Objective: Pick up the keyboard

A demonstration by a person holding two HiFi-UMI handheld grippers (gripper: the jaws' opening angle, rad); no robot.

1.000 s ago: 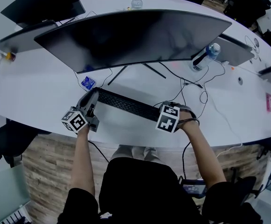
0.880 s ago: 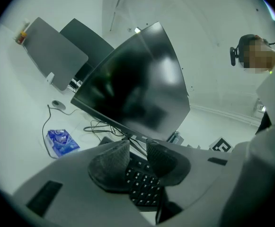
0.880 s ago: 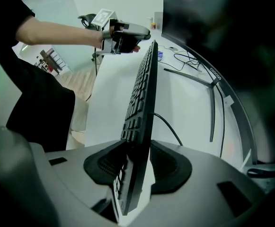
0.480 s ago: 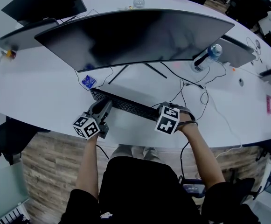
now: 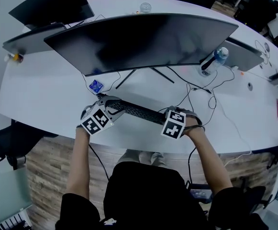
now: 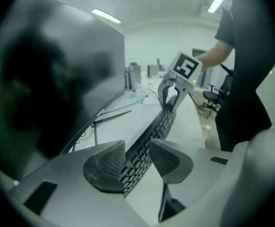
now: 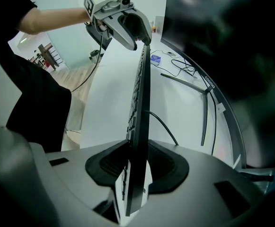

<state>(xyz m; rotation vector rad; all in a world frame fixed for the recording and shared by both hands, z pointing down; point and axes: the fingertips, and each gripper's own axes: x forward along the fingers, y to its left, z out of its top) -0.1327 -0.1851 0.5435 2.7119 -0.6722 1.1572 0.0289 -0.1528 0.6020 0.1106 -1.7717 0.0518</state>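
Observation:
The black keyboard stands on its long edge on the white table, in front of the monitor. My right gripper points steeply down and is shut on its right end; in the right gripper view the keyboard runs edge-on between the pads of the right gripper. My left gripper sits over the left end. Its jaws are opening, with the keyboard between the pads of the left gripper, and both pads touch it. Each gripper view shows the other gripper at the far end.
A wide curved monitor on a thin-legged stand rises just behind the keyboard. Cables trail to the right, toward a water bottle. A small blue packet lies behind the left gripper. The table's front edge is near my hands.
My left gripper left the keyboard's left end, swung out in front, rolled, and now sits over that end with the keyboard between its jaws. The right gripper has kept its hold and place.

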